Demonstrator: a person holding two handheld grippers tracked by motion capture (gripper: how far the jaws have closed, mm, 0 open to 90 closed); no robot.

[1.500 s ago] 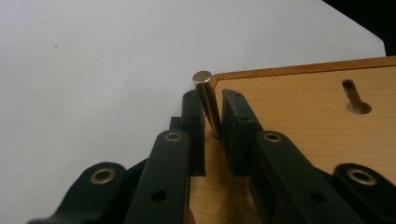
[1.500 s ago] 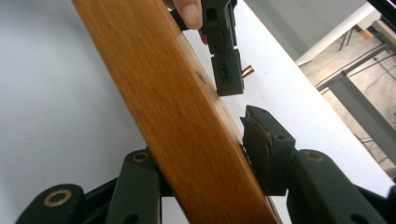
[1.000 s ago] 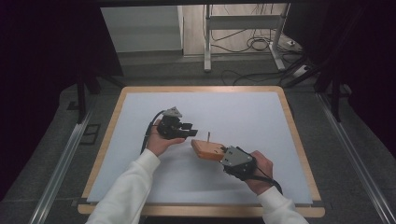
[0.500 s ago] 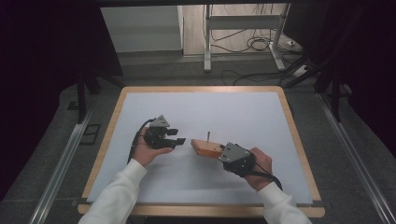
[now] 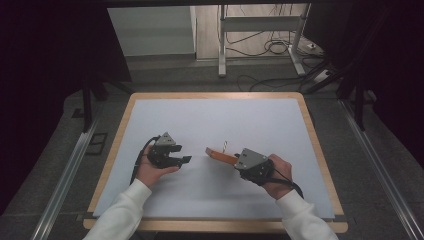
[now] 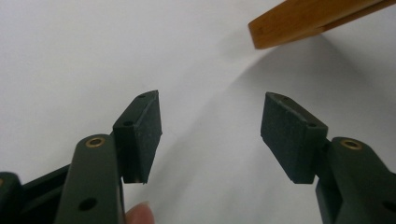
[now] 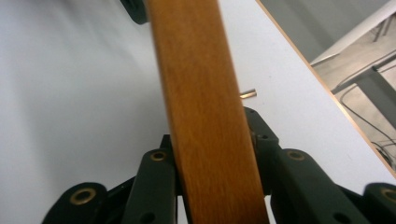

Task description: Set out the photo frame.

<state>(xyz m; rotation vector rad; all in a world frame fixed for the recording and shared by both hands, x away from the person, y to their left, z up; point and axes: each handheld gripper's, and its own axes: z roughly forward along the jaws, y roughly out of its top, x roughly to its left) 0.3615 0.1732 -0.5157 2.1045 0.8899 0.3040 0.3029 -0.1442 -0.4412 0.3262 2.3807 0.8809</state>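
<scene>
Your right gripper [image 5: 235,161] pinching the wooden slat [image 5: 219,154], your left gripper [image 5: 182,161] just beside it, jaws just spread wide, nothing between.

On the table [image 5: 150,107] in front of me I have 2 grippers, both toward the near edge. My left gripper [image 5: 176,161] sits left of centre, my right gripper [image 5: 235,161] right of centre, and they are apart. A wooden piece [image 5: 220,155] sticks out from my right gripper toward the left one, its free end in the gap between them. Just behind that piece stands a small pin [image 5: 225,145]. Beyond the table's far edge, cables [image 5: 272,47] lie on the floor.
</scene>
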